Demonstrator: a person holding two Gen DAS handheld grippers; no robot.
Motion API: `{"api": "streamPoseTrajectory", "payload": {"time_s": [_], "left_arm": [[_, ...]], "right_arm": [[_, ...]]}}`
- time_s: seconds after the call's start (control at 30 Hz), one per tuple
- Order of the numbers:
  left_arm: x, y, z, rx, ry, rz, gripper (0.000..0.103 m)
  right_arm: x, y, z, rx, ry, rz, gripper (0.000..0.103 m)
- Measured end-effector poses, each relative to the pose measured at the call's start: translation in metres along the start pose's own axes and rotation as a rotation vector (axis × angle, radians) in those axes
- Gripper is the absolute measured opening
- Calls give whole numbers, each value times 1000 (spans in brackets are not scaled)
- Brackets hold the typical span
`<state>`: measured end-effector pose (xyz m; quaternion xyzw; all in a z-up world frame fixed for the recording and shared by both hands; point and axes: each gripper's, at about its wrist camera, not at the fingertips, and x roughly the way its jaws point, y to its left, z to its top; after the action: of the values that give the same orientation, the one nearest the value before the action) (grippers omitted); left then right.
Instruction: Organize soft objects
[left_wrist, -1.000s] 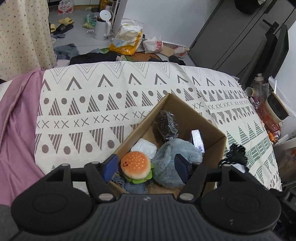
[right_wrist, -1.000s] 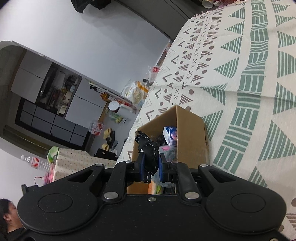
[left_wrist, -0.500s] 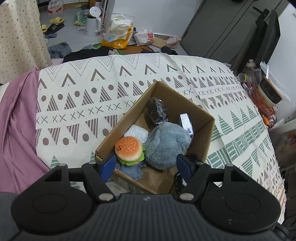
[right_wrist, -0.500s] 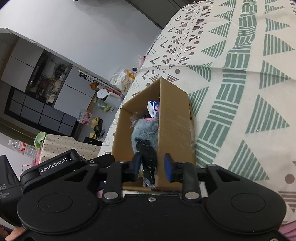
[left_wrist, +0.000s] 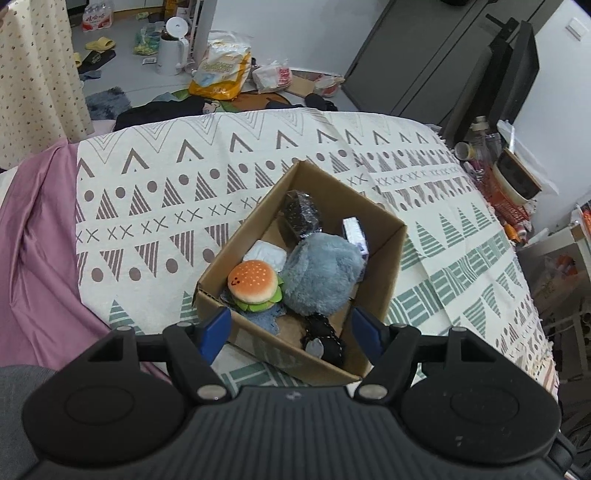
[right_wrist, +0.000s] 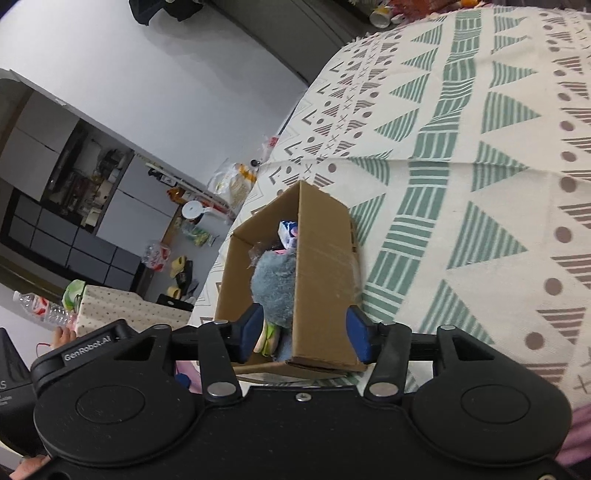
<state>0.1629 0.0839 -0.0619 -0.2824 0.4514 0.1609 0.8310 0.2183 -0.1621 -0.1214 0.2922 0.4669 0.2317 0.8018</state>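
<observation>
A cardboard box (left_wrist: 388, 273) sits on the patterned bedspread. Inside it lie a burger plush (left_wrist: 253, 284), a grey-blue fluffy plush (left_wrist: 321, 277), a white soft pack (left_wrist: 266, 254), a dark wrapped bundle (left_wrist: 301, 214), a small white-and-purple pack (left_wrist: 354, 232) and a black soft item (left_wrist: 323, 338) at the near corner. My left gripper (left_wrist: 290, 334) hangs open above the box's near edge, holding nothing. In the right wrist view the box (right_wrist: 321, 273) lies sideways; my right gripper (right_wrist: 304, 334) is open astride its near wall, empty.
The bedspread (left_wrist: 155, 206) covers the bed, with a pink sheet (left_wrist: 33, 258) at the left. Beyond the bed the floor holds bags, slippers and a white kettle (left_wrist: 171, 48). A cluttered side stand (left_wrist: 509, 184) is at the right. A person's hand (right_wrist: 64, 336) shows at the far left.
The right gripper opened and let the black soft item drop into the box's near corner, then drew back. The left gripper rose and pulled back, staying open.
</observation>
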Motion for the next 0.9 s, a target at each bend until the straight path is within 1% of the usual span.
{"api": "streamPoseTrajectory", "payload": {"time_s": [0.23,0.37,0.4,0.43,0.57,0.7,0.9], "left_arm": [[-22,0,-3,26,-18,-42,71],[-37,1,-7,38,-41,-61,71],[-41,2,-8,42,-49,-67,71],[-44,2,-9,45,-55,-70,71],[-57,3,-16,62,-71,-90,71],[-72,4,-25,95,-87,-109,71],[-98,6,-39,171,-114,-134,71]], "right_arm": [[-27,6,-1,-5,-70,-50,62],[-45,11,-5,-24,-115,-100,71],[-50,11,-6,-25,-122,-108,76],[-54,12,-8,-22,-125,-117,78],[-72,16,-16,-47,-138,-165,83],[-92,22,-25,-75,-160,-186,91],[-122,38,-40,-131,-208,-220,97]]}}
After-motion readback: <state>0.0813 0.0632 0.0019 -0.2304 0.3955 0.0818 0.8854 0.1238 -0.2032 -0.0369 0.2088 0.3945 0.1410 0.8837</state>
